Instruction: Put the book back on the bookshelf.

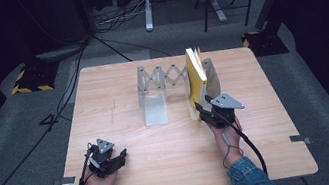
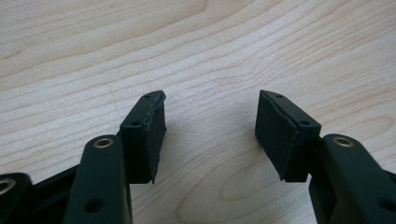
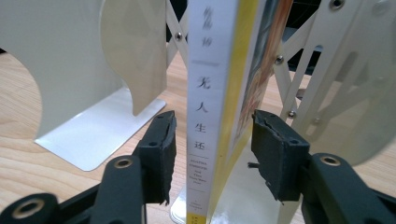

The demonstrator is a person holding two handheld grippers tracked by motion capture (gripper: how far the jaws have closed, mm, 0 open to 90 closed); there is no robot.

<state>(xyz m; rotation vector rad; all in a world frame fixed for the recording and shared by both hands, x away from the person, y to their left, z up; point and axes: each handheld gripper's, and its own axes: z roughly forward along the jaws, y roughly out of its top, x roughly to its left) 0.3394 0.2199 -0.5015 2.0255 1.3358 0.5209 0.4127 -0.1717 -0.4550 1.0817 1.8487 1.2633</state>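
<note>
- At the right end of the expanding bookend rack [image 1: 163, 80], toward the far side of the table [image 1: 129, 169], a thin yellow book [image 1: 196, 79] stands upright on its lower edge, beside the rack's right end plate [image 1: 211, 77].
- The right gripper [image 3: 212, 144] has its fingers [image 3: 161, 149] spread on either side of the spine, with a gap on each side, so nothing is pinched.
- The left gripper [image 2: 210, 135] rests low over bare table at the near left, fingers [image 2: 144, 135] spread wide and empty.
- The book looks like a slim, light paperback: stiff along the spine, bendy across the covers, probably a little slick.
- It likely tips easily without side support.
- The best hold seems low on the spine, squeezing both covers flat.
</note>
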